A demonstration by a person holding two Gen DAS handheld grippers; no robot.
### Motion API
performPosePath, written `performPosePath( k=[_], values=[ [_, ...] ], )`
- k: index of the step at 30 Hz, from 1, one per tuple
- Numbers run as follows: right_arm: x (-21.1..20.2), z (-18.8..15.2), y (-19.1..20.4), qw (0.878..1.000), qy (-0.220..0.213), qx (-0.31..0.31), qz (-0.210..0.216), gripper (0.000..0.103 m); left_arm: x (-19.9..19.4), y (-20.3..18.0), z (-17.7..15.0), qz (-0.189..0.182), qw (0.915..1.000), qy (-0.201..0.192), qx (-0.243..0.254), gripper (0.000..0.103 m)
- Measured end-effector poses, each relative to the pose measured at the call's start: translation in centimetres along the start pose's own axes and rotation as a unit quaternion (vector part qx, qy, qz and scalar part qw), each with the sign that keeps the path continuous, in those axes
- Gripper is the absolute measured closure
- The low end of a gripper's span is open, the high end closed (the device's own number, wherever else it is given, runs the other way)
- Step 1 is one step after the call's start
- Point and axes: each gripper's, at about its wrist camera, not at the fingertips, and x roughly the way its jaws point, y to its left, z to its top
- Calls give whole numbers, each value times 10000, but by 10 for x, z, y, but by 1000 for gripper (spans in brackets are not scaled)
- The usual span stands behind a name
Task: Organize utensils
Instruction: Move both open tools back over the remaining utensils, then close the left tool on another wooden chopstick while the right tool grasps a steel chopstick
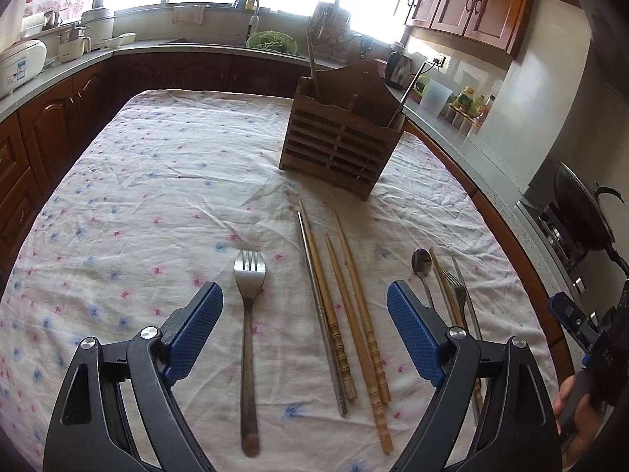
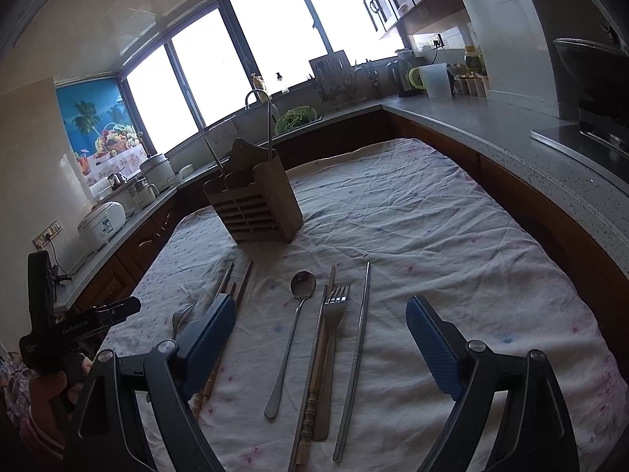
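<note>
Left tongs (image 1: 304, 336) spread wide, empty; large fork (image 1: 249, 338) and bamboo chopsticks (image 1: 346, 314) lie between the pads on the bench cloth (image 1: 157, 181). Right tongs (image 2: 320, 348) also wide, empty, over a long spoon (image 2: 293, 338), small fork (image 2: 334, 338) and steel chopstick (image 2: 355, 358). Wooden caddy (image 1: 338, 145) stands ahead. Steel pieces likely light, stiff, slippery: pinch mid-handle.

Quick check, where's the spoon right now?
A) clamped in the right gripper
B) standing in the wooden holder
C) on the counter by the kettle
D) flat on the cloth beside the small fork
D: the spoon lies flat on the tablecloth, left of the small fork, in front of the wooden holder; the right gripper is open and empty.
</note>
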Motion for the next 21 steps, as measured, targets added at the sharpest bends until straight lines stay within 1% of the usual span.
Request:
performPosePath(
  k=[1, 4, 10, 12, 13, 14, 15, 16, 18, 19, 20, 21],
  values=[
    [1, 1, -1, 10000, 16, 11, -11, 14, 3, -3, 2, 2, 10000, 26, 38, 16],
    [9, 4, -4, 9999, 112, 28, -88, 20, 10, -9, 8, -59, 9998, 101, 130, 19],
    [29, 13, -11, 9991, 344, 76, -215, 34, 32, -19, 20, -184, 9990, 353, 210, 30],
    [39, 17, -13, 9986, 460, 86, -259, 40, 42, -21, 25, -225, 9983, 473, 245, 36],
    [45, 19, -14, 9982, 514, 98, -277, 42, 47, -23, 28, -253, 9980, 520, 261, 38],
    [50, 21, -16, 9979, 573, 114, -276, 46, 52, -24, 31, -268, 9976, 569, 279, 41],
    [57, 23, -17, 9975, 641, 128, -274, 51, 58, -25, 34, -285, 9972, 621, 304, 42],
    [63, 24, -18, 9969, 718, 134, -274, 53, 65, -27, 38, -308, 9965, 694, 342, 42],
    [76, 26, -22, 9956, 881, 176, -281, 63, 79, -29, 44, -303, 9952, 839, 391, 46],
    [82, 27, -23, 9950, 950, 192, -262, 65, 85, -31, 47, -313, 9946, 903, 409, 47],
    [89, 27, -23, 9943, 1019, 195, -243, 69, 91, -32, 51, -323, 9940, 955, 423, 48],
    [95, 28, -23, 9935, 1099, 182, -224, 71, 97, -34, 55, -326, 9934, 1008, 437, 49]
  ],
)
